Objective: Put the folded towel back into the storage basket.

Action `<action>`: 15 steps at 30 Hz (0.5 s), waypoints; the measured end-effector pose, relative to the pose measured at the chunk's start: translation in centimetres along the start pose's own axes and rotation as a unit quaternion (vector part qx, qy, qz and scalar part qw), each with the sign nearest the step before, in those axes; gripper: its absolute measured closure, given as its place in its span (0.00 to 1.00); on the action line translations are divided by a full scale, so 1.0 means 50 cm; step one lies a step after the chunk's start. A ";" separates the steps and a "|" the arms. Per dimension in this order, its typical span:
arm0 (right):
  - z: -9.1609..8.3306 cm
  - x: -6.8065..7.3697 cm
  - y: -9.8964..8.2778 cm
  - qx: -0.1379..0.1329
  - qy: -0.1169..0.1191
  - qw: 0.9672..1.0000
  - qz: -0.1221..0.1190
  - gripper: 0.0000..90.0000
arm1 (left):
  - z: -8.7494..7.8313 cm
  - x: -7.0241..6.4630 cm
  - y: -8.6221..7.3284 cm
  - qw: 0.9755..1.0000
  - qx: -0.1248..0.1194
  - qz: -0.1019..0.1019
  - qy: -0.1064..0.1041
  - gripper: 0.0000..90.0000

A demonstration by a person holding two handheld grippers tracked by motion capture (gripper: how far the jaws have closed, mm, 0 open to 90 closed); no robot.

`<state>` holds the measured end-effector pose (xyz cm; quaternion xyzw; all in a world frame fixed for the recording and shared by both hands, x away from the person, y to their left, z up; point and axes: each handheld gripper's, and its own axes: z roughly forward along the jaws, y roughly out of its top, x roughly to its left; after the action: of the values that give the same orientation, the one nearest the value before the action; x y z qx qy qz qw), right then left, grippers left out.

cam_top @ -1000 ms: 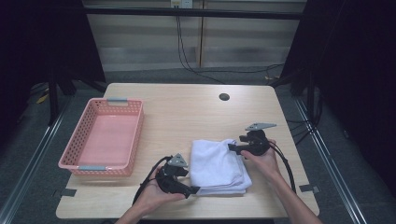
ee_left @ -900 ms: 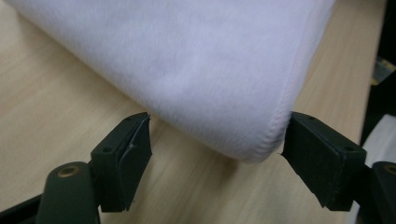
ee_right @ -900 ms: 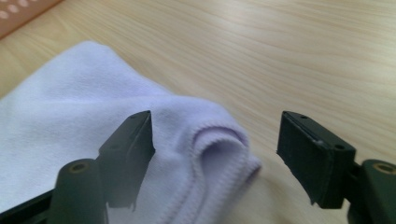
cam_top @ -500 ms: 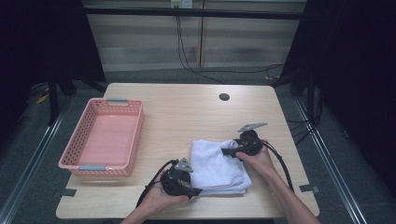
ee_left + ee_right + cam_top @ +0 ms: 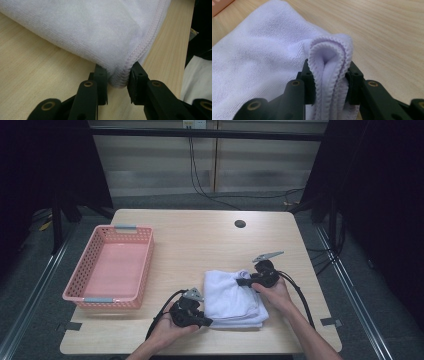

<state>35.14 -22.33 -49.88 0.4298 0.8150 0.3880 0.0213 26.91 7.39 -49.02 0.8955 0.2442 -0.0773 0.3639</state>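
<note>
A folded white towel (image 5: 232, 295) lies on the wooden table (image 5: 200, 240), near the front right. My left gripper (image 5: 206, 322) is at the towel's near left corner. Its jaws have just been closing, and in the left gripper view the pads (image 5: 101, 76) press both sides of the hemmed corner (image 5: 122, 75). My right gripper (image 5: 241, 281) is at the towel's far right corner. Its jaws have also just been closing, and in the right gripper view they pinch several bunched layers of the towel's edge (image 5: 329, 62) between the pads (image 5: 308, 82).
A pink plastic basket (image 5: 142, 265) stands on the left of the table, with nothing in it. A dark round hole (image 5: 240, 224) sits in the tabletop at the back. Black cables trail from both grippers toward the table's front edge.
The right gripper moved left onto the towel's far right corner and closed, bunching the cloth. The left gripper stayed at the near left corner and closed on it.
</note>
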 end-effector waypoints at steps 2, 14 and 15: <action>-0.001 0.001 0.001 0.000 0.000 1.000 0.005 0.77 | -0.001 -0.005 0.000 1.000 -0.008 -0.001 0.005 0.81; -0.008 0.007 0.022 -0.010 0.019 1.000 -0.002 0.79 | -0.040 -0.003 0.006 0.999 -0.031 -0.004 -0.006 0.81; -0.010 0.008 0.025 -0.011 0.020 1.000 -0.001 0.79 | -0.043 -0.003 0.005 0.999 -0.038 -0.005 -0.008 0.81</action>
<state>35.55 -21.93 -48.61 0.4207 0.8117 0.4050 0.0101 26.82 8.64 -47.25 0.8790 0.2483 -0.0773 0.3997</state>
